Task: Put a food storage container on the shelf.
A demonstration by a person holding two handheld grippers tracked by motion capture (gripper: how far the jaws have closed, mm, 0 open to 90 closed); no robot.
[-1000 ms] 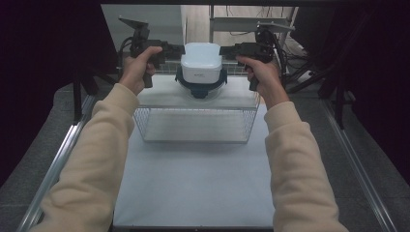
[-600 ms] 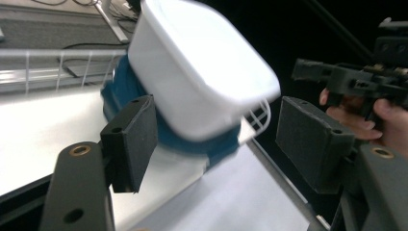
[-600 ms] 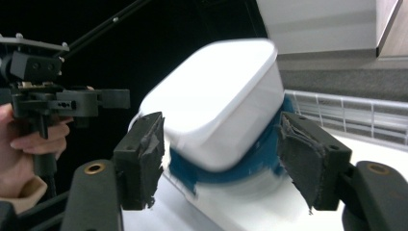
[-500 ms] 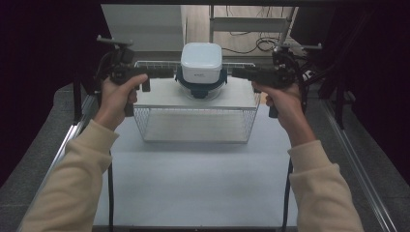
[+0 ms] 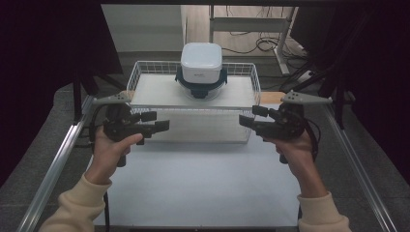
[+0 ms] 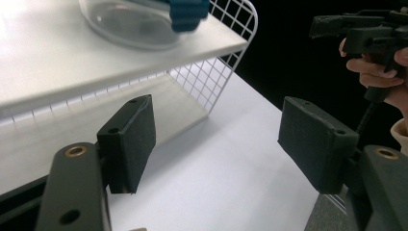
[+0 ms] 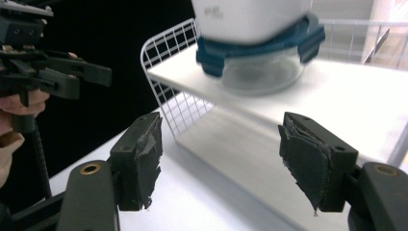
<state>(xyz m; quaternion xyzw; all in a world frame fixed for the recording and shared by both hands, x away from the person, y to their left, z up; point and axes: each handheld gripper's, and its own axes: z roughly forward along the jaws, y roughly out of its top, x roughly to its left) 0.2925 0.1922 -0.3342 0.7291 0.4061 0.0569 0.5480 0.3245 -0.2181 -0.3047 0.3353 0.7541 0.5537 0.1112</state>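
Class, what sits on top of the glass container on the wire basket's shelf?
A white box rests on the glass container, above its blue clip lid. Its contents are hidden.

I see the white table (image 5: 203, 183) filling the lower centre, with a white wire basket (image 5: 145, 72) standing at its upper centre.

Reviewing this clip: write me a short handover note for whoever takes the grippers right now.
Left gripper: open, holding nothing, in front of the wire basket's left end; its jaws have just been opening.
Right gripper: open, holding nothing, at the basket's right end; its jaws have also just been opening.
Container: glass bowl with blue clip lid and a white box on top, standing on the white shelf across the basket.
Done: container set on the shelf and released, hands drawn back.
Left: nothing obvious; confirm it sits steady.
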